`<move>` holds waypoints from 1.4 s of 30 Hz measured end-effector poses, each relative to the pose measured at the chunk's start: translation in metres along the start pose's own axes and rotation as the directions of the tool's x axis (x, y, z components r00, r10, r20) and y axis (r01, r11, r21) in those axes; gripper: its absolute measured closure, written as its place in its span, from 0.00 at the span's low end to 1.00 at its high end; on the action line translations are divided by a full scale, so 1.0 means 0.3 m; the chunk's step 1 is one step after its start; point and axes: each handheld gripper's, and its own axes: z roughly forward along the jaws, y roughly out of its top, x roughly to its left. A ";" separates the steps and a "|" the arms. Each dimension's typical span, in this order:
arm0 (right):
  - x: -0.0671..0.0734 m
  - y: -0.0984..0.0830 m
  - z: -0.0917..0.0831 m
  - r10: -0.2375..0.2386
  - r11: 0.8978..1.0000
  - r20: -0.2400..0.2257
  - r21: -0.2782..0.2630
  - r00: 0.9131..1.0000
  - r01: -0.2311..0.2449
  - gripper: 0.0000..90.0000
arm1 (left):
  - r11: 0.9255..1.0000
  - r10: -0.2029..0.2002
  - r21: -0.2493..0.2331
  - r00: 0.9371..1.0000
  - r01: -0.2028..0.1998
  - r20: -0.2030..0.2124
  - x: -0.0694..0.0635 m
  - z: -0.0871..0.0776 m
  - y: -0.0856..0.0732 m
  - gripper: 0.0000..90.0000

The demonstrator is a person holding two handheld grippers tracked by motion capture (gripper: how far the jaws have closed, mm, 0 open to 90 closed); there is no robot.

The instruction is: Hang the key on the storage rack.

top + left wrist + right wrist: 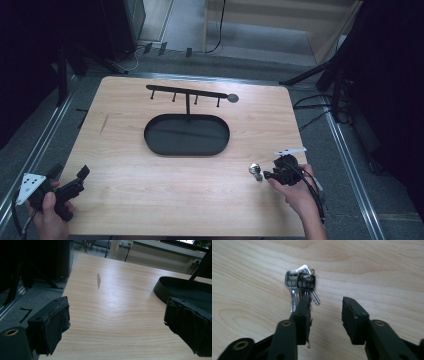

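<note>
keys lying loose by my right gripper

a small bunch of keys is lying flat on the wooden table, near the front right part of it, and nothing is gripping it. in the right gripper view i am seeing a silver key and a dark-headed key on one ring, their blades pointing back toward me. my right gripper is sitting just beside the bunch with its jaws spread apart; the left-hand jaw in that view is overlapping the key blades, though i cannot tell if it is touching them, and the other jaw is standing over bare wood. my right hand is wrapping around the gripper body, with the cable trailing back along my forearm.

farther up the table, around the middle, a black oval tray is resting, and a thin post is rising from its far edge to carry a bar with short hooks.

my left gripper is hovering at the front left corner of the table, well apart from the keys, its jaws wide open and holding nothing. my left hand is gripping it from below. in the left gripper view the tray's rim is showing beyond the right-hand jaw.
</note>
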 end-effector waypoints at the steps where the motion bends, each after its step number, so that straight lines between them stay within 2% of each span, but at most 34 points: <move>1: 0.012 0.035 0.003 -0.059 0.996 -0.014 0.072 0.998 0.059 0.68 | 1.000 0.000 0.002 1.000 0.000 0.002 0.000 0.000 0.000 0.08; 3: 0.024 0.069 0.006 -0.078 0.987 -0.040 0.141 0.996 0.083 0.64 | 1.000 -0.001 0.004 1.000 0.001 0.003 0.001 0.000 0.000 0.08; 4: 0.024 0.069 0.006 -0.078 0.987 -0.040 0.141 0.996 0.083 0.64 | 1.000 -0.001 0.004 1.000 0.001 0.003 0.001 0.000 0.000 0.08; 5: 0.030 0.084 0.009 -0.094 0.980 -0.055 0.169 0.994 0.102 0.62 | 1.000 -0.002 0.005 1.000 0.002 0.004 0.001 0.000 0.001 0.08; 6: 0.045 0.115 0.017 -0.112 0.970 -0.046 0.213 0.993 0.119 0.56 | 1.000 -0.008 0.003 1.000 0.008 0.005 0.001 0.001 0.001 0.08; 8: 0.052 0.134 0.027 -0.123 0.963 -0.041 0.237 0.992 0.129 0.53 | 1.000 -0.008 0.005 1.000 0.008 0.006 0.002 0.002 0.001 0.08; 9: 0.057 0.143 0.033 -0.129 0.961 -0.037 0.244 0.991 0.134 0.53 | 1.000 -0.009 0.006 1.000 0.009 0.007 0.002 0.002 0.001 0.08; 13: 0.079 0.160 0.050 -0.134 0.962 -0.039 0.234 0.990 0.140 0.54 | 1.000 -0.011 0.008 1.000 0.011 0.010 0.004 0.004 0.002 0.08; 14: 0.097 0.164 0.064 -0.155 0.956 -0.032 0.248 0.987 0.158 0.52 | 1.000 -0.014 0.007 1.000 0.014 0.010 0.005 0.004 0.002 0.08; 15: 0.097 0.164 0.064 -0.155 0.956 -0.032 0.248 0.987 0.158 0.52 | 1.000 -0.014 0.007 1.000 0.014 0.010 0.005 0.004 0.002 0.08; 16: 0.105 0.165 0.079 -0.164 0.954 -0.012 0.252 0.986 0.162 0.50 | 1.000 -0.015 0.009 1.000 0.015 0.011 0.006 0.004 0.002 0.08; 21: 0.098 0.157 0.104 -0.158 0.955 0.027 0.260 0.987 0.145 0.47 | 1.000 -0.019 0.014 1.000 0.019 0.017 0.008 0.005 0.003 0.08; 23: 0.093 0.150 0.114 -0.162 0.951 0.016 0.270 0.987 0.152 0.47 | 1.000 -0.023 0.016 1.000 0.022 0.015 0.009 0.006 0.003 0.08; 27: 0.092 0.144 0.116 -0.166 0.954 -0.004 0.251 0.986 0.161 0.50 | 0.999 -0.027 0.016 0.999 0.027 0.016 0.011 0.007 0.003 0.08; 28: 0.088 0.146 0.110 -0.161 0.954 -0.029 0.250 0.987 0.163 0.68 | 0.999 -0.028 0.017 0.999 0.027 0.016 0.011 0.007 0.003 0.08; 30: 0.086 0.147 0.105 -0.179 0.951 -0.026 0.250 0.983 0.180 0.76 | 0.999 -0.028 0.017 0.999 0.028 0.017 0.011 0.007 0.003 0.08; 31: 0.086 0.147 0.105 -0.179 0.951 -0.026 0.250 0.983 0.180 0.76 | 0.999 -0.028 0.017 0.999 0.028 0.017 0.011 0.007 0.003 0.08; 32: 0.079 0.150 0.094 -0.173 0.955 -0.035 0.237 0.984 0.176 0.80 | 0.999 -0.028 0.016 0.999 0.028 0.017 0.011 0.007 0.003 0.08; 34: 0.077 0.152 0.085 -0.166 0.959 -0.027 0.227 0.986 0.168 0.80 | 0.999 -0.028 0.017 0.999 0.028 0.018 0.011 0.007 0.003 0.08; 35: 0.069 0.155 0.071 -0.173 0.964 -0.012 0.201 0.985 0.172 0.82 | 0.999 -0.029 0.017 0.999 0.029 0.018 0.011 0.007 0.003 0.08; 38: 0.060 0.155 0.053 -0.194 0.963 -0.006 0.192 0.981 0.192 0.89 | 0.999 -0.030 0.017 0.999 0.030 0.019 0.011 0.007 0.003 0.08; 39: 0.060 0.155 0.053 -0.194 0.963 -0.006 0.192 0.981 0.192 0.89 | 0.999 -0.030 0.017 0.999 0.030 0.019 0.011 0.007 0.003 0.08; 42: 0.040 0.150 0.050 -0.155 0.968 -0.016 0.195 0.988 0.156 0.69 | 0.999 -0.029 0.019 0.999 0.029 0.020 0.011 0.008 0.004 0.08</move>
